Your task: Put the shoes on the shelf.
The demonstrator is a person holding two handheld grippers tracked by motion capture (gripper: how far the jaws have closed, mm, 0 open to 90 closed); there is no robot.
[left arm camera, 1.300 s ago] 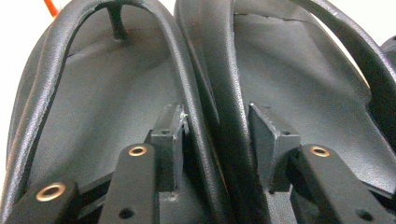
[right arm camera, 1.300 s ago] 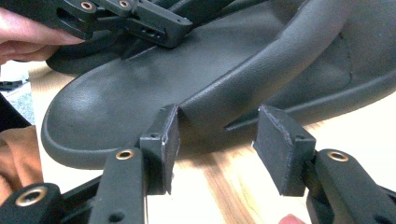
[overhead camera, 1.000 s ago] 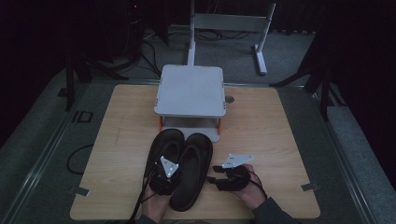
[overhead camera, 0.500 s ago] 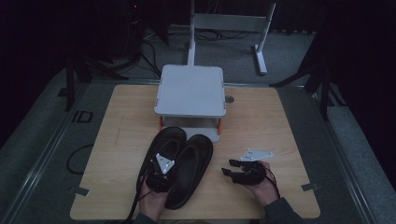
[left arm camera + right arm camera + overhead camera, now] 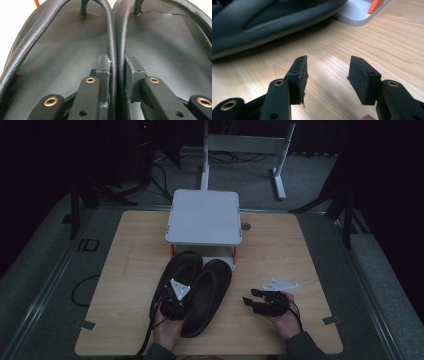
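Clearly the pair of black slippers (image 5: 197, 292) lies side by side on the wooden counter (image 5: 125, 270), toes toward the white stand (image 5: 204, 217) at the back, their inner rims touching. Each looks like soft, leather-like material with a padded raised rim and a toe post, so I judge them light, pliable and a little slick on the surface; a grip on one rim alone would likely let the shoe droop or twist. Pinching both adjoining rims together, near the heel end, seems the sounder hold, since the two walls stiffen each other. That is where the left claw (image 5: 117, 72) sits: its pads are clamped on the two touching rims, one pad inside each slipper. Beside the pair, over bare counter, the right claw (image 5: 327, 77) stands partly open with nothing between its pads, apart from the nearer slipper.
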